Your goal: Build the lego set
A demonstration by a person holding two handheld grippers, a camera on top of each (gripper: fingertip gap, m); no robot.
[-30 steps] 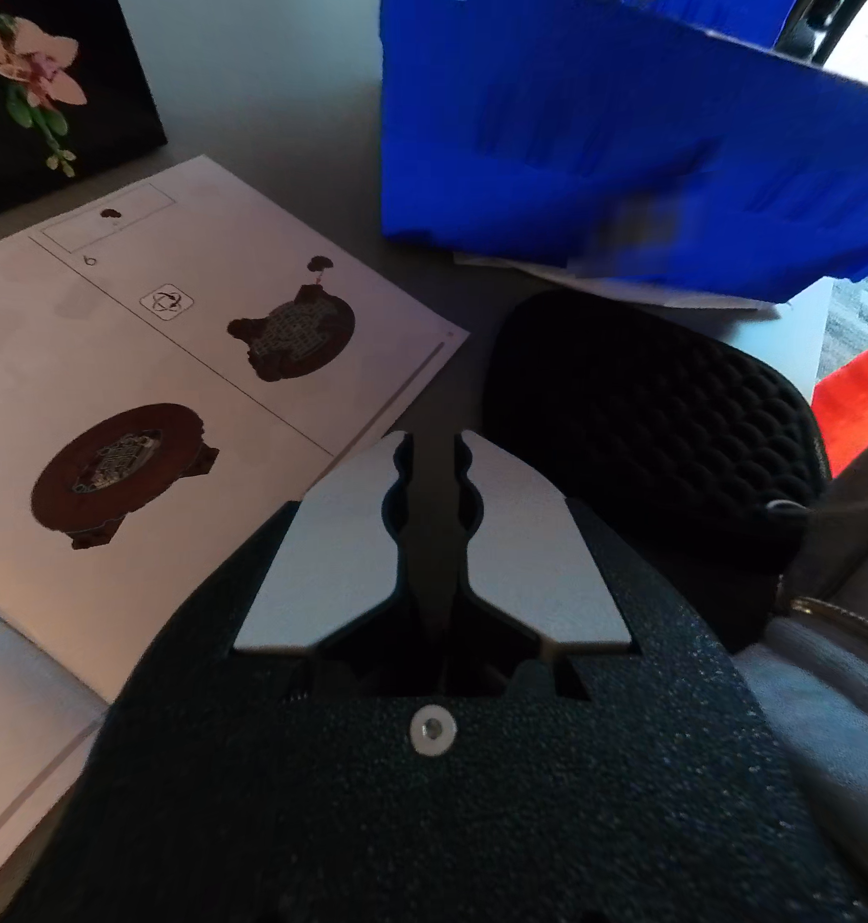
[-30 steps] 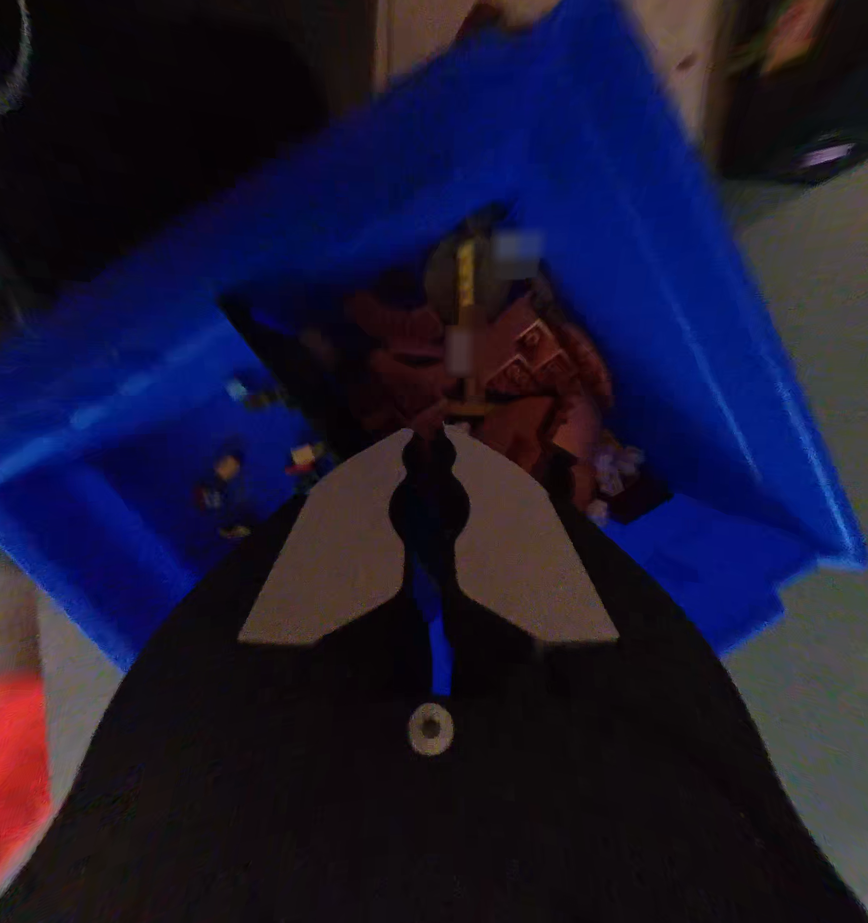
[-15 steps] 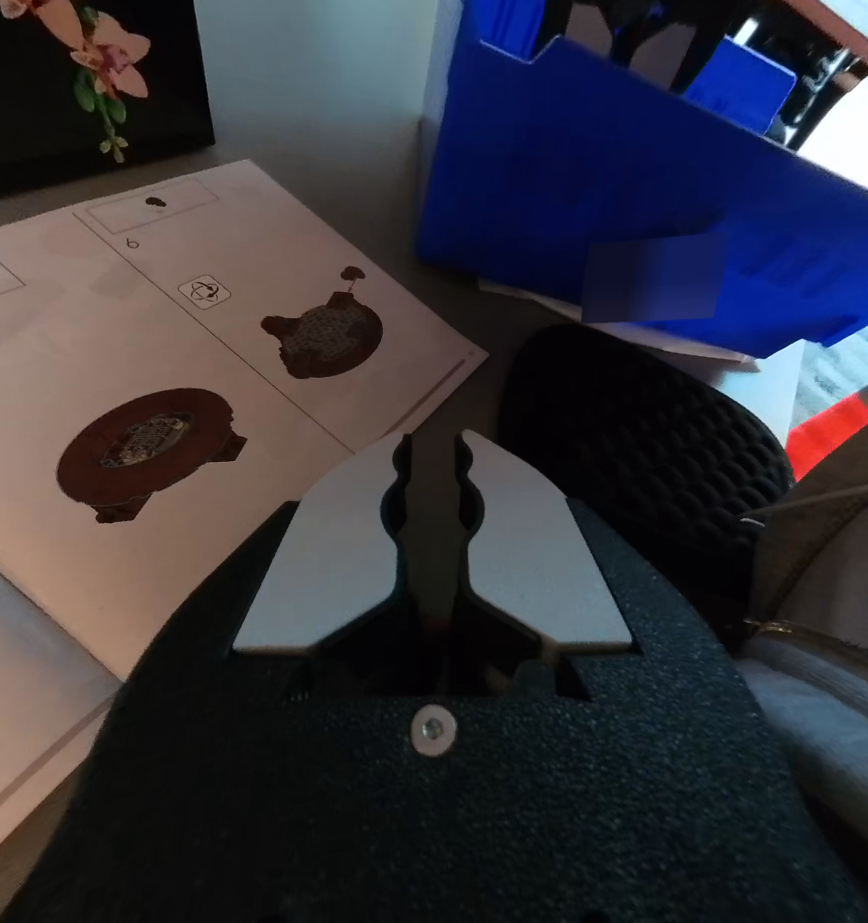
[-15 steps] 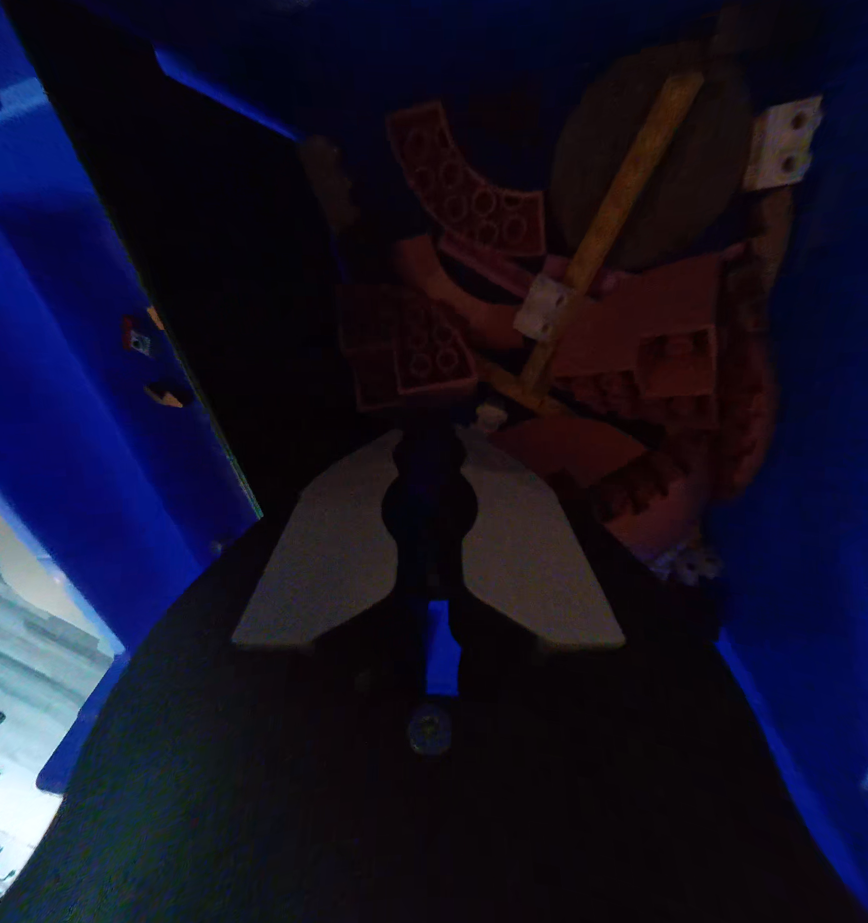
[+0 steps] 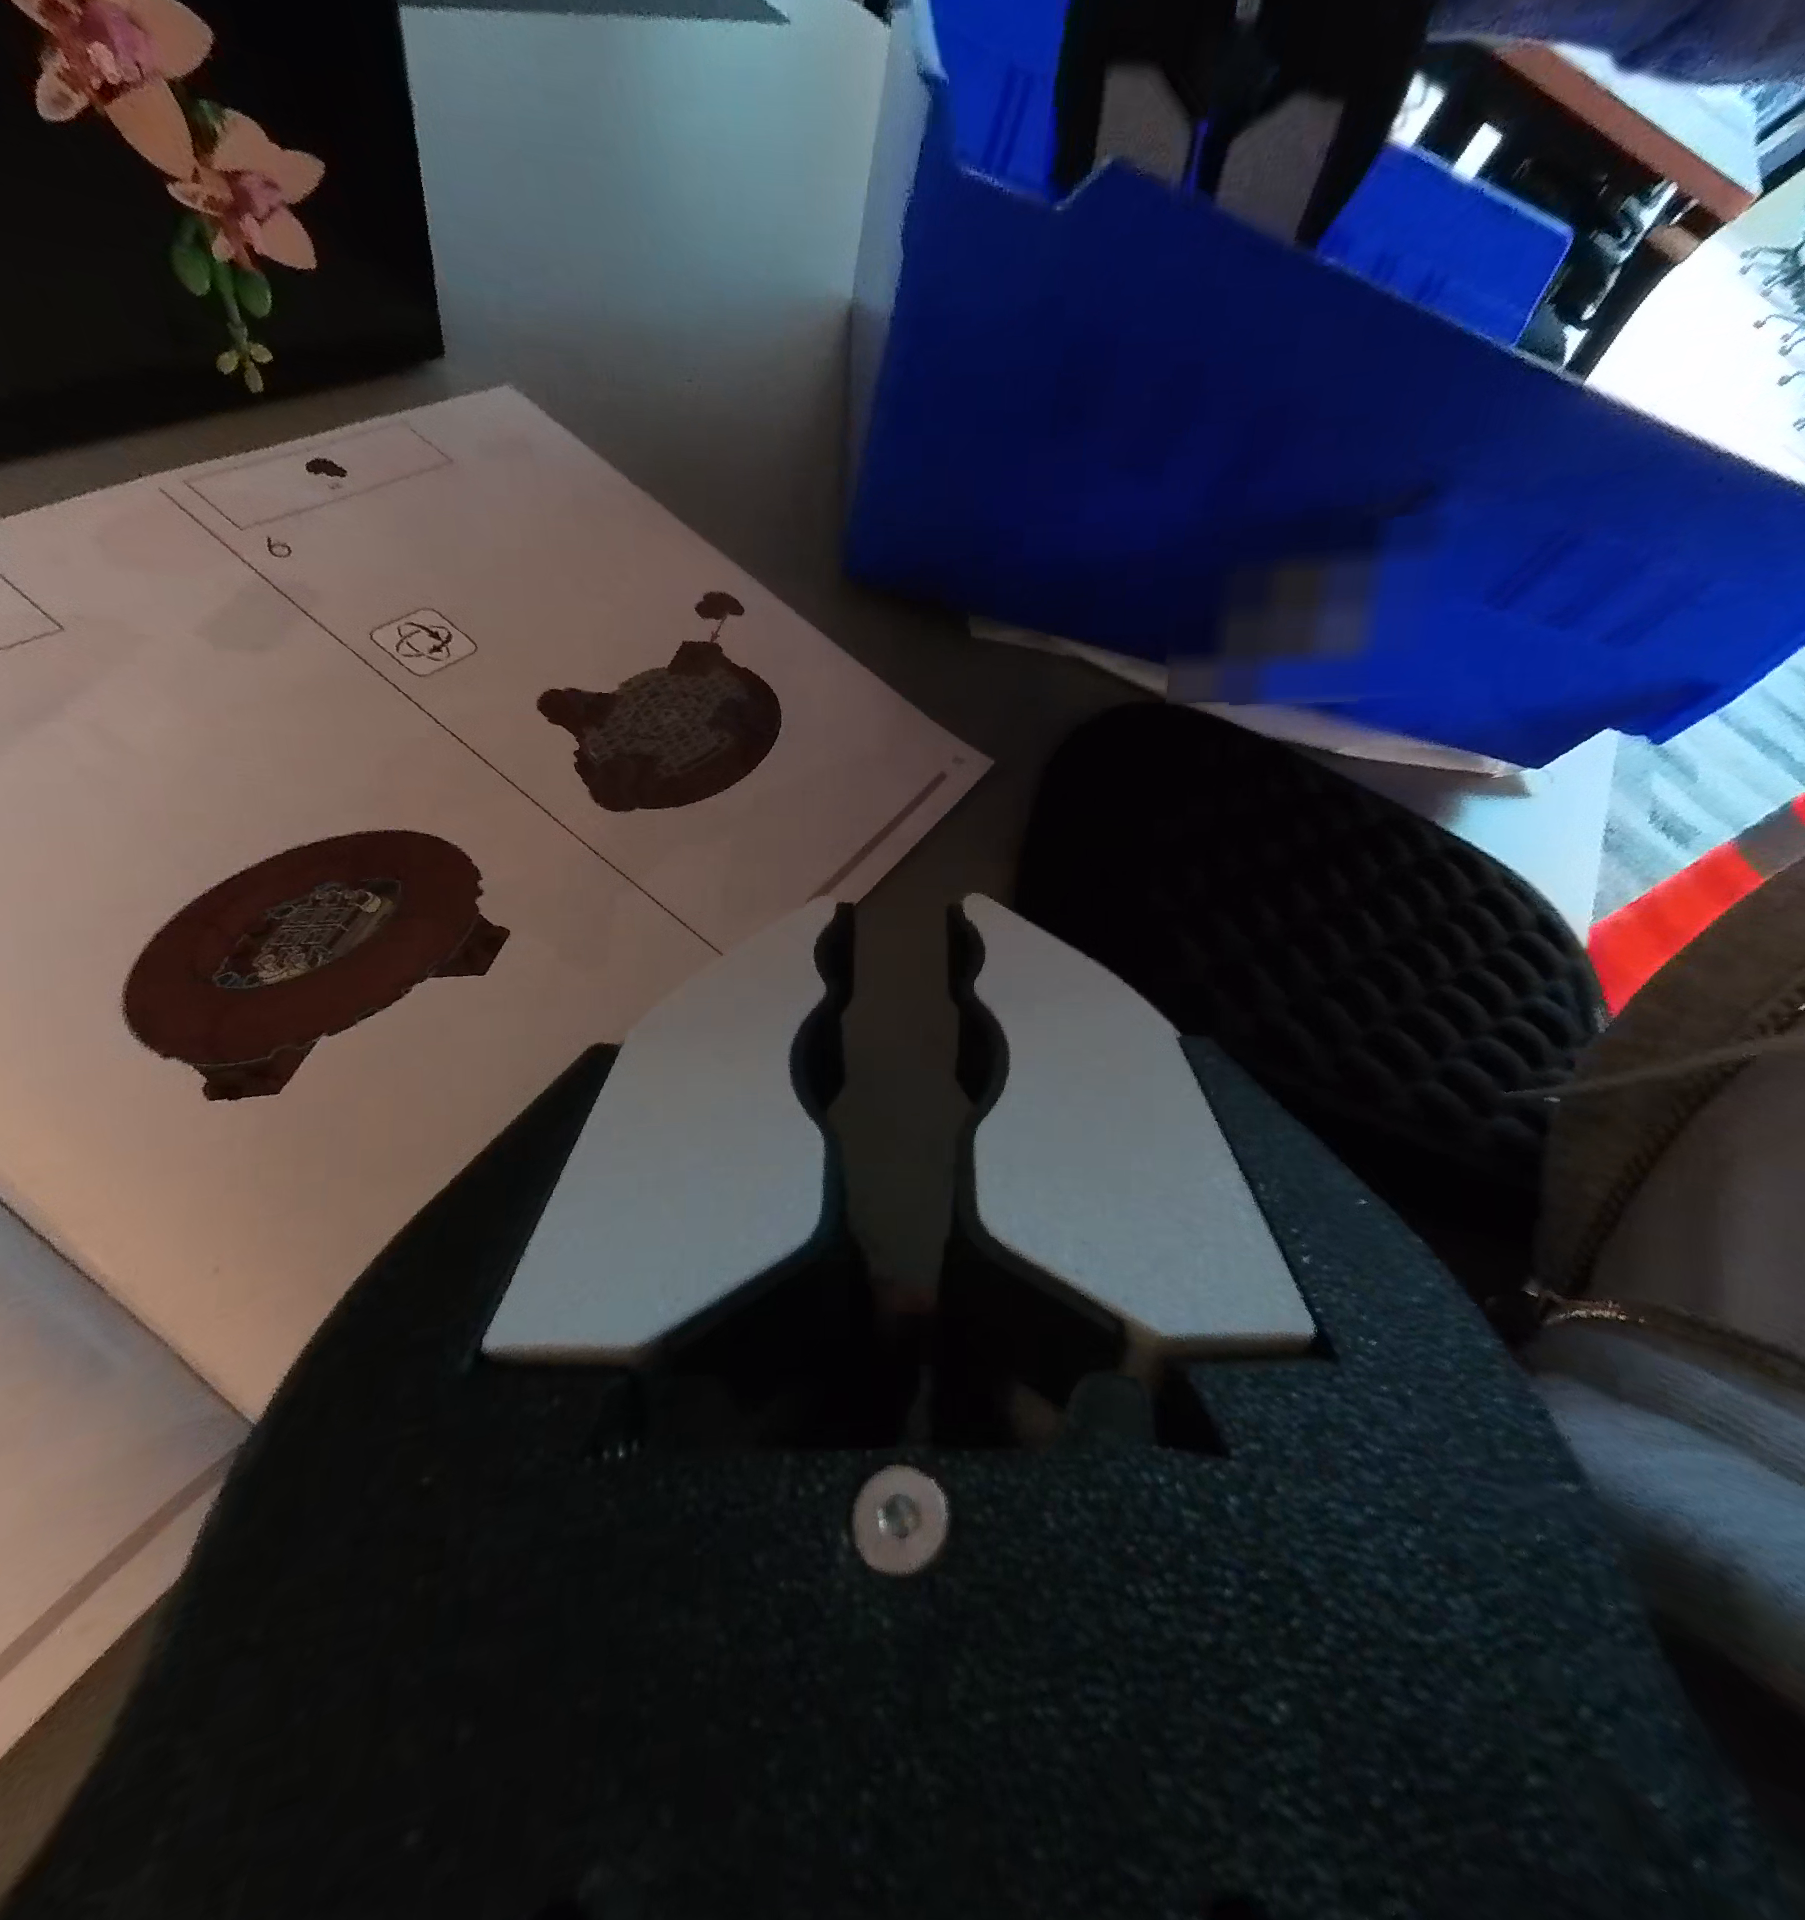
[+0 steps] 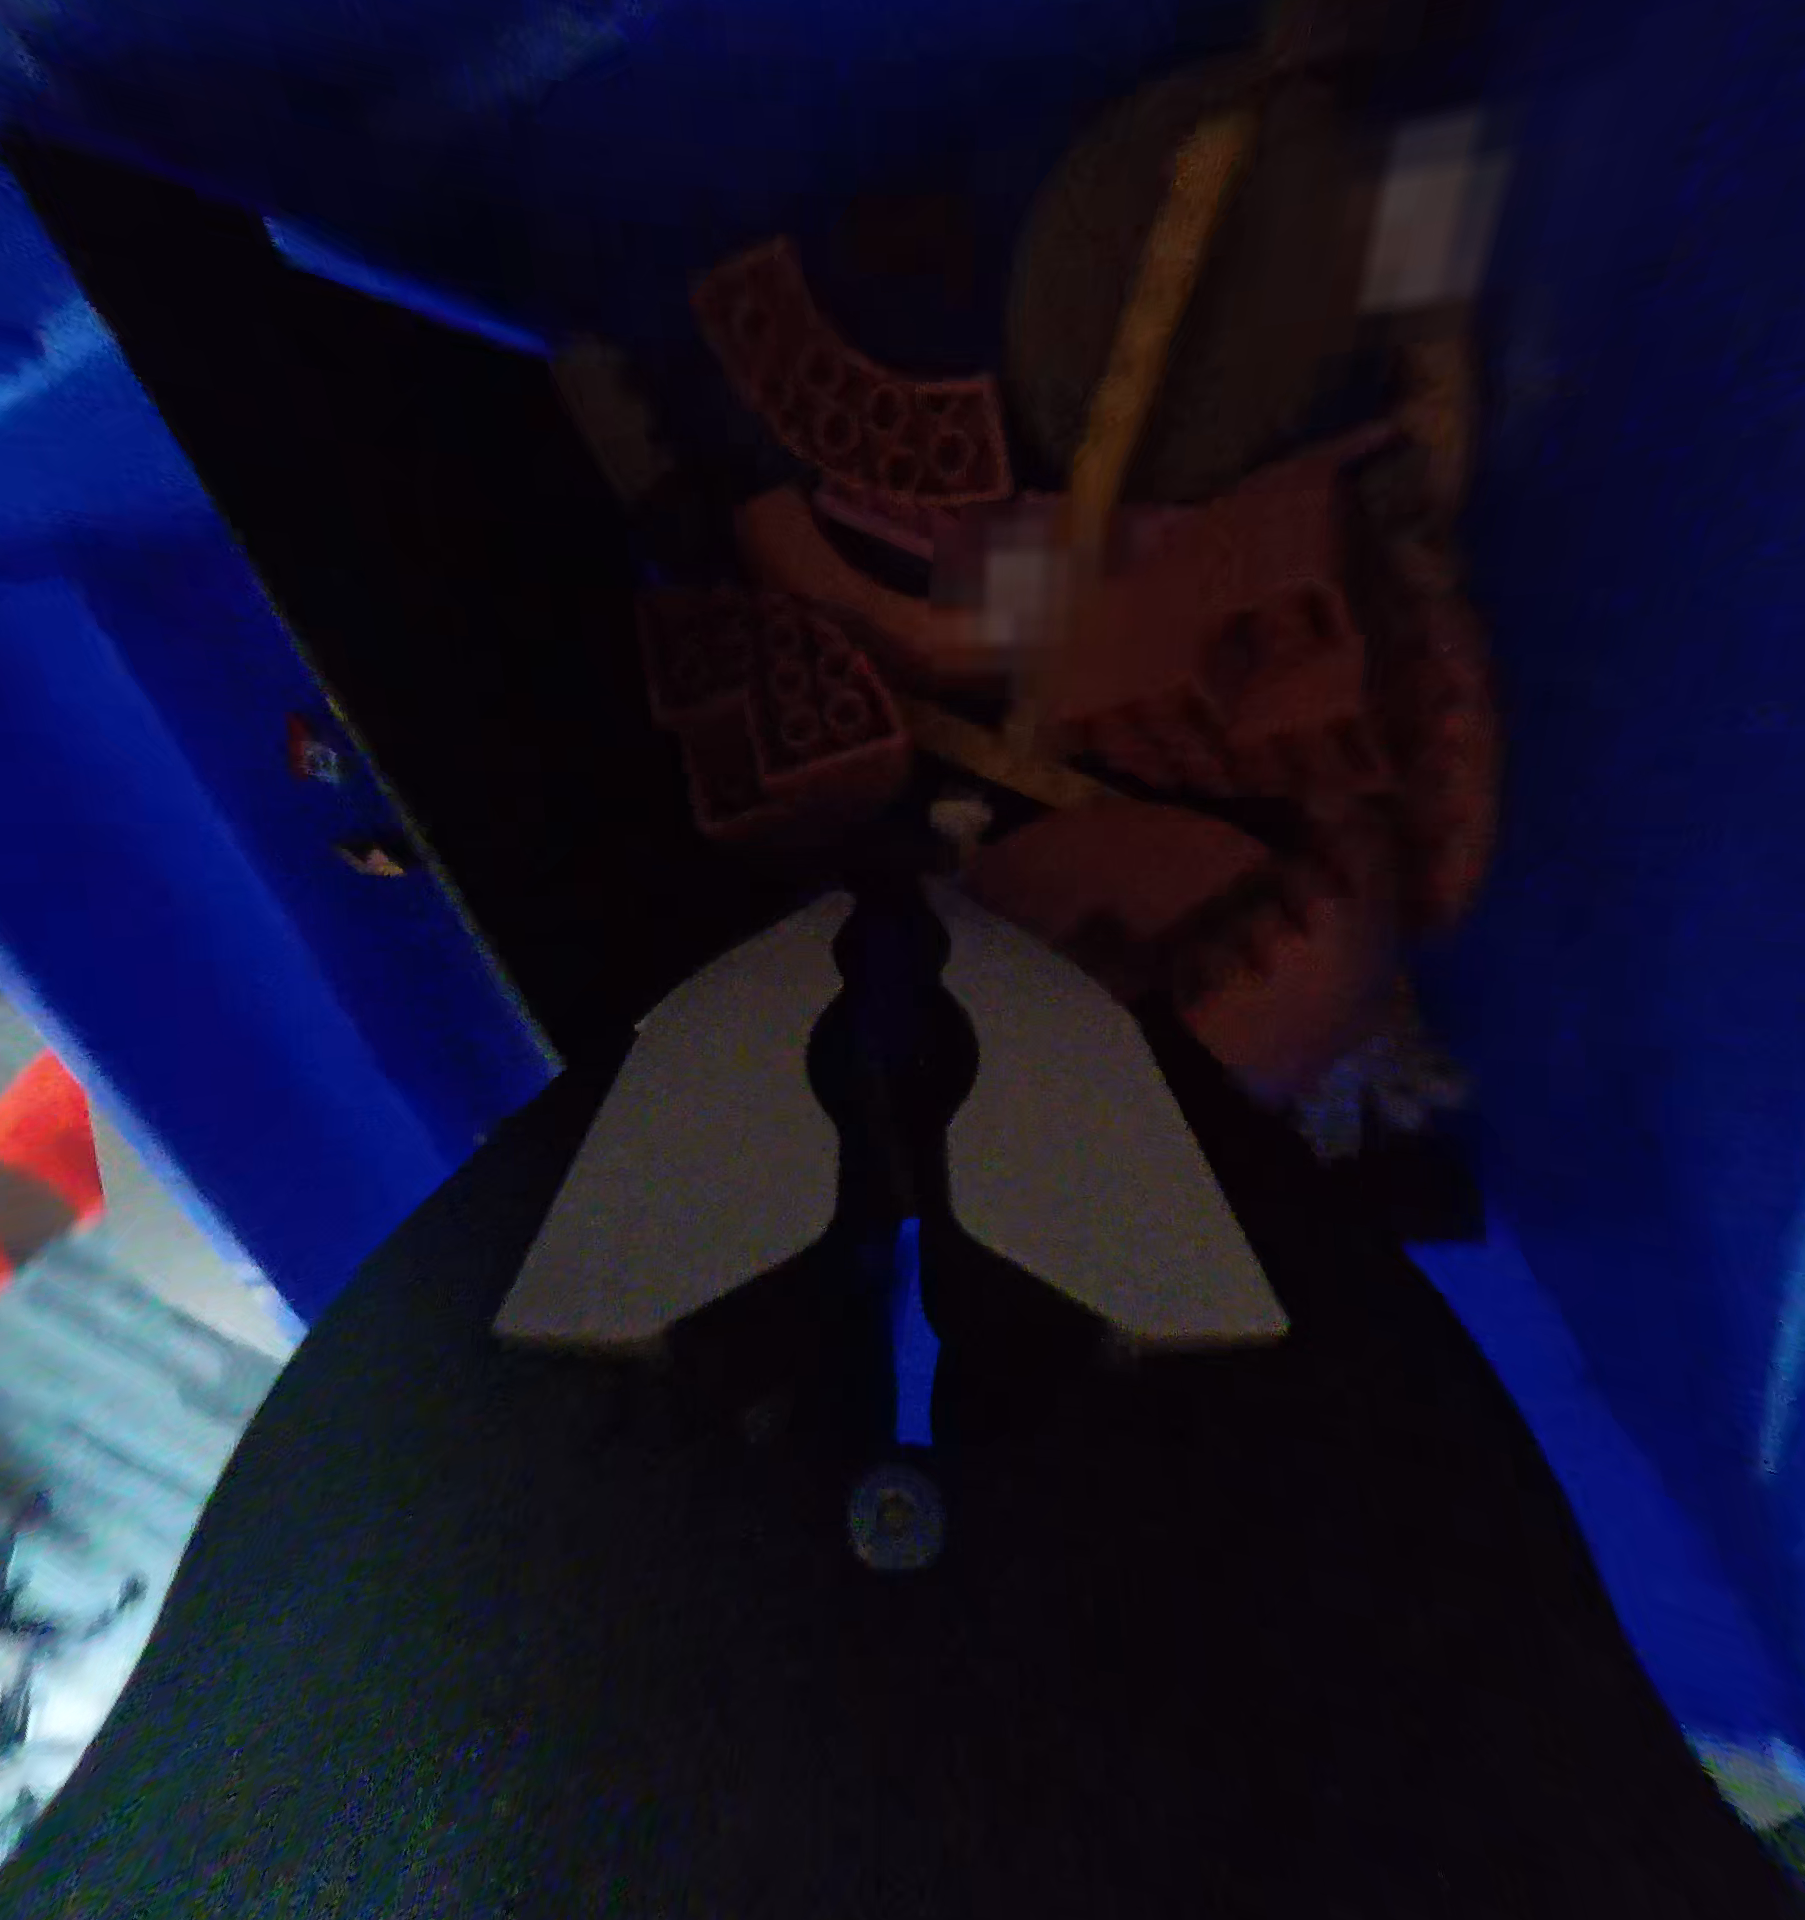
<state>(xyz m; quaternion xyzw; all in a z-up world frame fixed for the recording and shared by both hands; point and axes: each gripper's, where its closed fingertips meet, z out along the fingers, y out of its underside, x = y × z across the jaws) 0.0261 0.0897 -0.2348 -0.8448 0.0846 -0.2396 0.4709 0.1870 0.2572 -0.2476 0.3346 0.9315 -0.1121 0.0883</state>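
My left gripper (image 5: 900, 914) is open and empty. It hovers over the grey table, just off the corner of a printed instruction sheet (image 5: 358, 779) and beside a black mesh pad (image 5: 1293, 935). My right gripper (image 6: 890, 909) is deep inside a blue bin (image 6: 150, 727), with its fingers drawn close together. Its tips sit just below a pile of brown bricks (image 6: 794, 717) and a small white piece (image 6: 965, 816). It is too dark to make out anything between the pads. In the left wrist view the right gripper (image 5: 1204, 156) reaches down into the blue bin (image 5: 1241, 468).
A curved brown plate (image 6: 856, 395), a tan bar (image 6: 1137, 364) and an olive round piece (image 6: 1272, 312) lie in the bin. A black box with a flower picture (image 5: 150, 208) stands at the far left. A person's grey sleeve (image 5: 1708, 1299) is at the right.
My right gripper moved from outside the bin's mouth deep into it; its fingers parted a little, then drew together again near the brown bricks. The left gripper drifted back slightly and stayed open.
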